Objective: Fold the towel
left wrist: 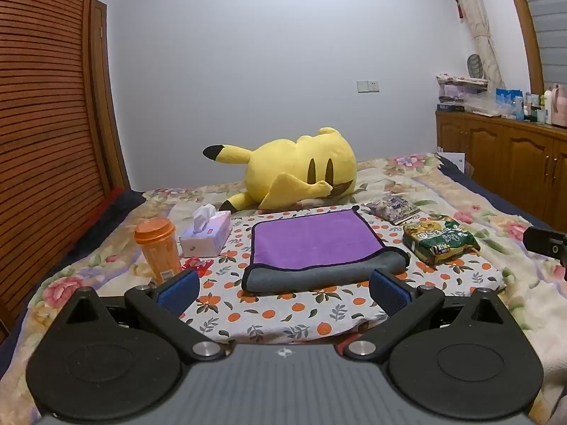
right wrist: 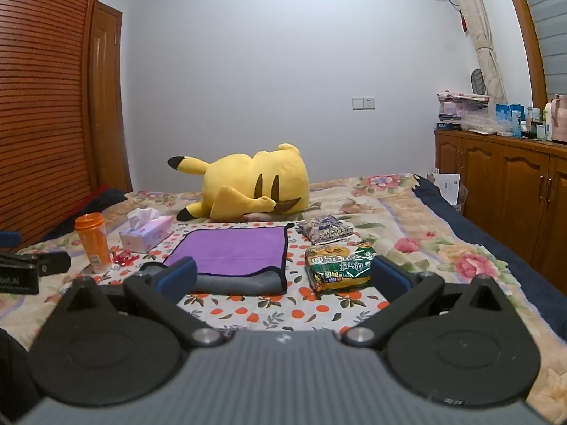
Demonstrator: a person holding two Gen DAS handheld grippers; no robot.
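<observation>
A purple towel with a grey underside [left wrist: 315,244] lies folded once on an orange-print cloth [left wrist: 283,315] on the bed. Its grey fold faces me. It also shows in the right wrist view [right wrist: 234,251]. My left gripper [left wrist: 283,292] is open and empty, just in front of the towel's near edge. My right gripper [right wrist: 283,278] is open and empty, in front of the towel's right corner and a green packet [right wrist: 340,267]. Each gripper's body shows at the edge of the other's view.
An orange bottle [left wrist: 157,249], a tissue box [left wrist: 207,233] and a red wrapper [left wrist: 195,265] sit left of the towel. A green packet [left wrist: 439,241] and a purple packet [left wrist: 393,209] lie right of it. A yellow plush [left wrist: 297,170] lies behind. Wooden cabinets [left wrist: 503,156] stand at the right.
</observation>
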